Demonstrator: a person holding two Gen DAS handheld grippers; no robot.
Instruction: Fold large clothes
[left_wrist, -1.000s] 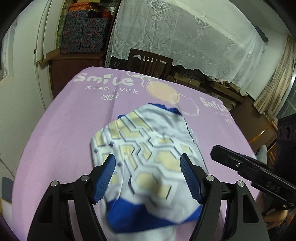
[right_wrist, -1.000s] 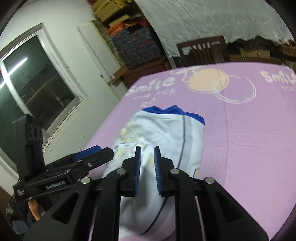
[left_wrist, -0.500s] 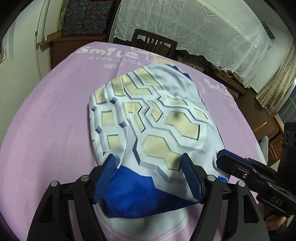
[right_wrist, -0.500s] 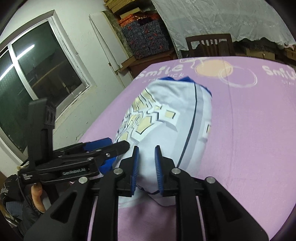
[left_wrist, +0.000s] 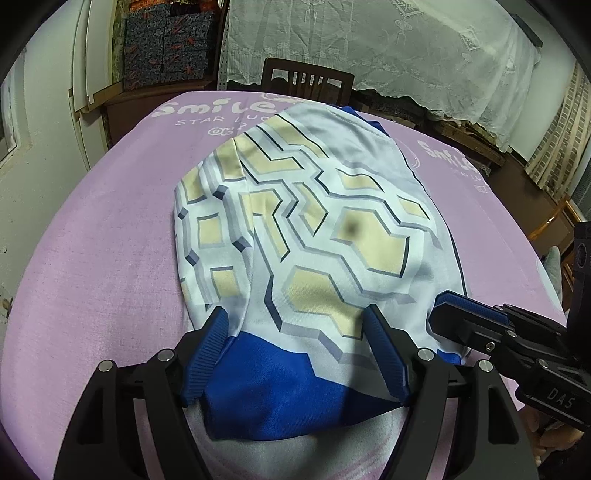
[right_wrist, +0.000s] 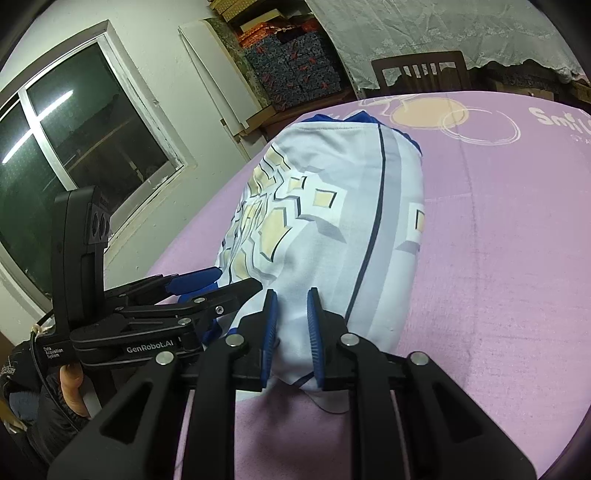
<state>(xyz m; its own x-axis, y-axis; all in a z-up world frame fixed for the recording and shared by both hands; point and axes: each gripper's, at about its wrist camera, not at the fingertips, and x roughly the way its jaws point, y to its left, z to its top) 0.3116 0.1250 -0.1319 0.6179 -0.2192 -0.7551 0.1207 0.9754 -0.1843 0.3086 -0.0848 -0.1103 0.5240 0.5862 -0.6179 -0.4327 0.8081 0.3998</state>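
Two close wrist views, shared garment (left_wrist: 314, 229)

Purple-sheeted bed (left_wrist: 110, 236) (printed lettering): folded shirt (left_wrist: 314, 221) atop.

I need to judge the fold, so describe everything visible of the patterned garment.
The garment is thin, smooth fabric, white with cream hexagon shapes outlined in grey and navy, with blue parts at its near and far ends. It lies folded lengthwise on the purple sheet. The right gripper pinches its near edge. The left gripper straddles the near end, jaws opening.
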